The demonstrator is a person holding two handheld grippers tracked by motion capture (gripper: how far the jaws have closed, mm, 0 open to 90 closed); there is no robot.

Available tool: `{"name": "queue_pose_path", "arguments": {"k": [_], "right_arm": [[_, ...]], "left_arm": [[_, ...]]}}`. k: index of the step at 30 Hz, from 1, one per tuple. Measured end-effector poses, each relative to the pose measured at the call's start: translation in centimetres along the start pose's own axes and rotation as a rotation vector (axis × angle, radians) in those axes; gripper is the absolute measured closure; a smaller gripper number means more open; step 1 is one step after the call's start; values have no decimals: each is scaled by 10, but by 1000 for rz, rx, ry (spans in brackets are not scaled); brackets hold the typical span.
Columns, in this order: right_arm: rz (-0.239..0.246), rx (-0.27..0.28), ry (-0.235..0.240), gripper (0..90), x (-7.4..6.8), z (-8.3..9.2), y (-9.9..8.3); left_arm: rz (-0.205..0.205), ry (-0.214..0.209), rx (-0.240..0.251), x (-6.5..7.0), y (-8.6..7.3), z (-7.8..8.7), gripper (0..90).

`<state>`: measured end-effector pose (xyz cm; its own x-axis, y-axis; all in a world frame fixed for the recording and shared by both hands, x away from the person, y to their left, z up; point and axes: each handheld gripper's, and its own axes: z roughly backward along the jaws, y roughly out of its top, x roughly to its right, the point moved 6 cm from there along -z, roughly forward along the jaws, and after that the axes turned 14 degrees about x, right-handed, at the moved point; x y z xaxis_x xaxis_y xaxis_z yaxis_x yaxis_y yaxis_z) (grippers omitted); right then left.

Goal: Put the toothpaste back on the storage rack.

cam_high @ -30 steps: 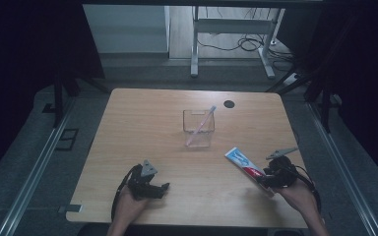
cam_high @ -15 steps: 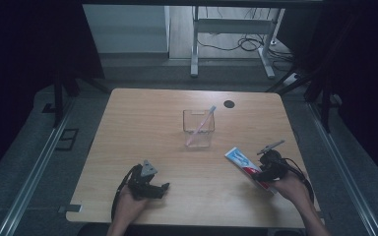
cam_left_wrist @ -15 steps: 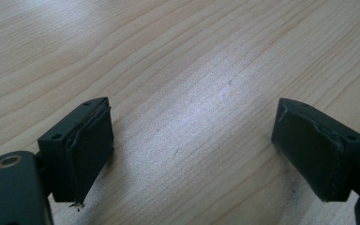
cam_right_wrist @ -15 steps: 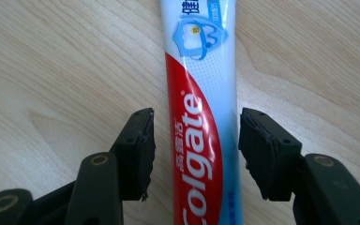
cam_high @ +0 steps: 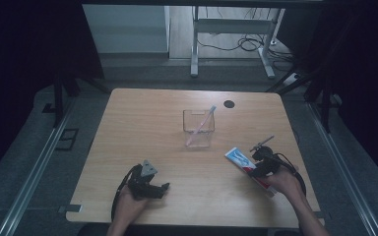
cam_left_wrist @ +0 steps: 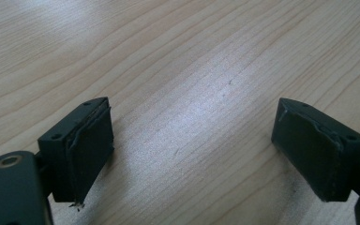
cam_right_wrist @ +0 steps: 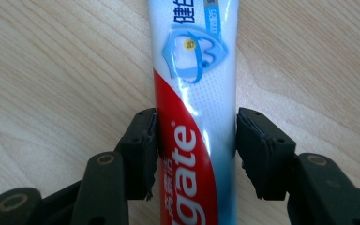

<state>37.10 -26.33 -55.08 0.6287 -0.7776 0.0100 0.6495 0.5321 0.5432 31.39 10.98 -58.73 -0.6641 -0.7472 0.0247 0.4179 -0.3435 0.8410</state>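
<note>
Right jaws: they stand on both sides of the tube. They have just been closing, and the tube is between them. The left pad seems to touch the tube's edge; at the right pad I cannot tell if a thin gap remains. I judge the grip as almost made, not yet firm.

Change: since a second ago my right hand came a little toward the tube's near end and lower. For the work this means the reach is finished and the pinch comes next.

Tube: it lies flat on the tabletop, at the near right part, in the high view. Its printed face is up and its length runs away from me.

Left jaws: wide open, nothing between them, bare wood under them. My left hand rests at the near left, in the same place as before.

Box: a clear box stands in the middle of the tabletop, farther away, well apart from the tube.

In the box: one thin stick, pink below and bluish on top, which leans over the rim. It may be a toothbrush; I cannot tell.

Far edge: a small dark disc.
</note>
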Motion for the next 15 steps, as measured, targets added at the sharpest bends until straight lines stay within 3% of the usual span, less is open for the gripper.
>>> {"name": "queue_pose_path", "arguments": {"k": [5, 7, 8, 15], "right_arm": [[16, -18, -3, 497, -1, -4, 4], [15, -20, -9, 527, -1, -4, 5], [17, -22, -14, 605, -2, -3, 6], [22, -22, -25, 698, -3, 1, 8]], "left_arm": [[0, 0, 0, 0, 0, 0, 131], [0, 0, 0, 0, 0, 0, 130], [0, 1, 1, 0, 0, 0, 130], [0, 0, -1, 0, 0, 0, 131]]}}
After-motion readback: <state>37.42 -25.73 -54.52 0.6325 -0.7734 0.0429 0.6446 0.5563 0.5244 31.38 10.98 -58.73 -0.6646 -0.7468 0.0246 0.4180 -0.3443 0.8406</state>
